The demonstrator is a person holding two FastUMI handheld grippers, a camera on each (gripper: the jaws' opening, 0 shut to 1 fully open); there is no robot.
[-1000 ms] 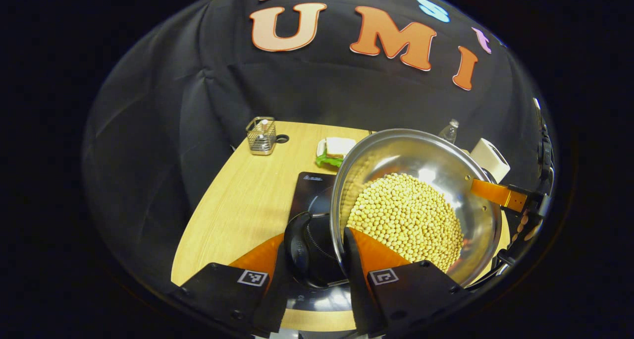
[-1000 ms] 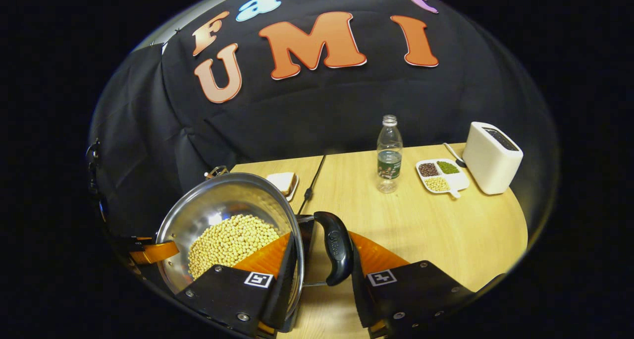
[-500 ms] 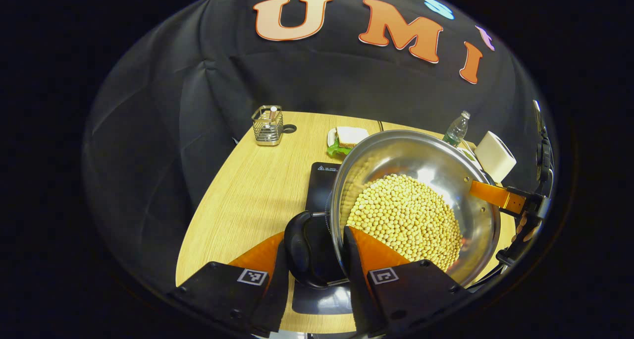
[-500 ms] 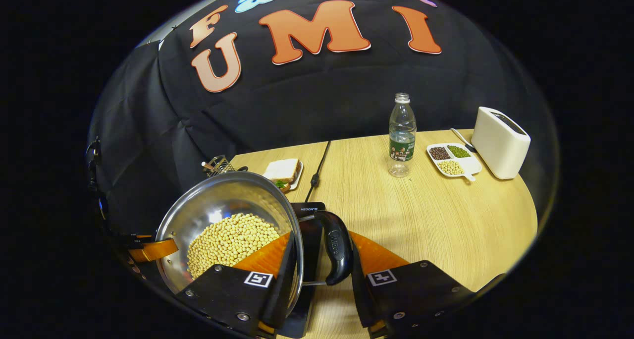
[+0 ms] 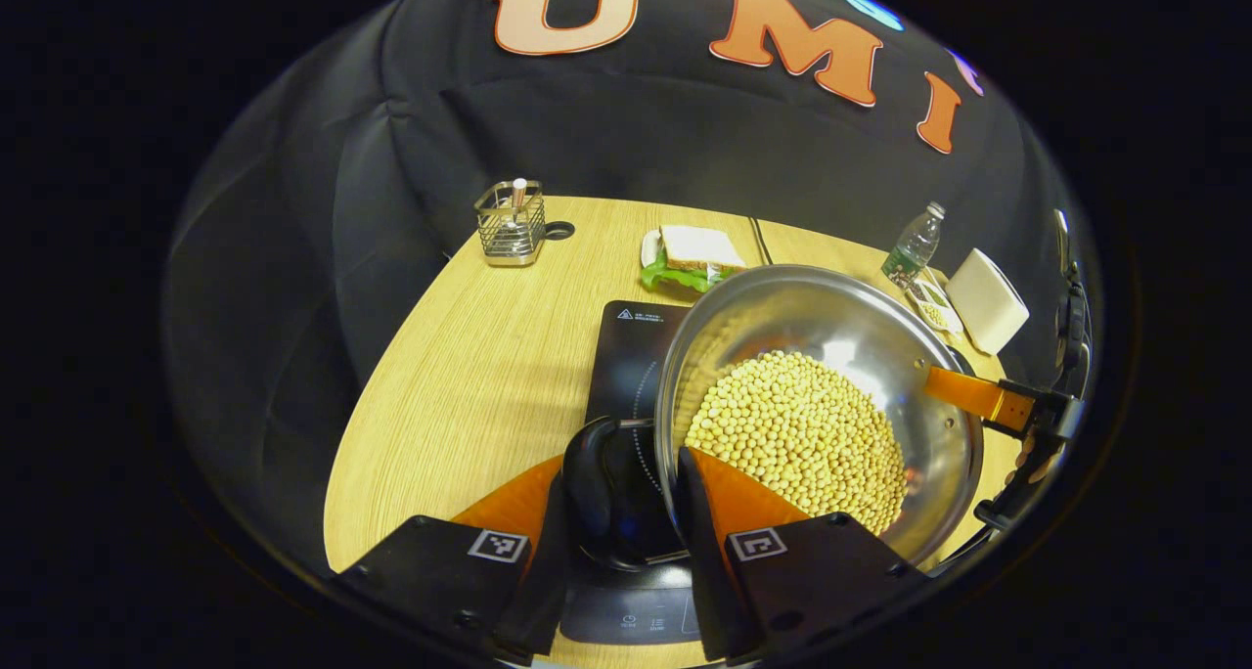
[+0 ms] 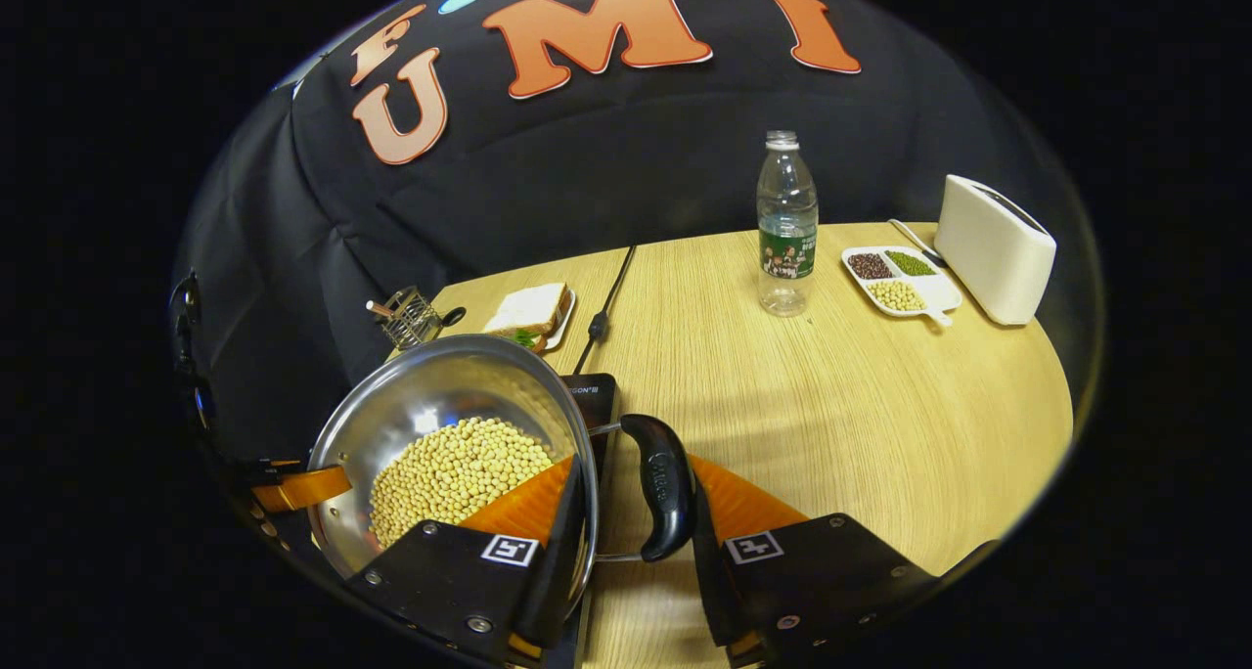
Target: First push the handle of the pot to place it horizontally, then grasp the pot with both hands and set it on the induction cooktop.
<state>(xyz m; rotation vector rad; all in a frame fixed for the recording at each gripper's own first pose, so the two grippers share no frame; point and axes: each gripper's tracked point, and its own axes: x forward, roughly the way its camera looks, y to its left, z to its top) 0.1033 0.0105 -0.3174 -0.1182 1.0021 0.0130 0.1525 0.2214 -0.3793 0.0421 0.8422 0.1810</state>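
I'm lifting the pot [image 5: 817, 405] higher over the induction cooktop [image 5: 626, 356], left claw [image 5: 614, 512] and right claw [image 6: 631, 512] each clamping a side handle, so set-down is next.

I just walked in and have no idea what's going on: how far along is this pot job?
Done: both side handles lie level, and each gripper's jaws close on one, the left handle and the right handle. In hand: the pot of soybeans is held up, tilted, over the induction cooktop. Left: lowering it flat onto the cooktop and letting go.
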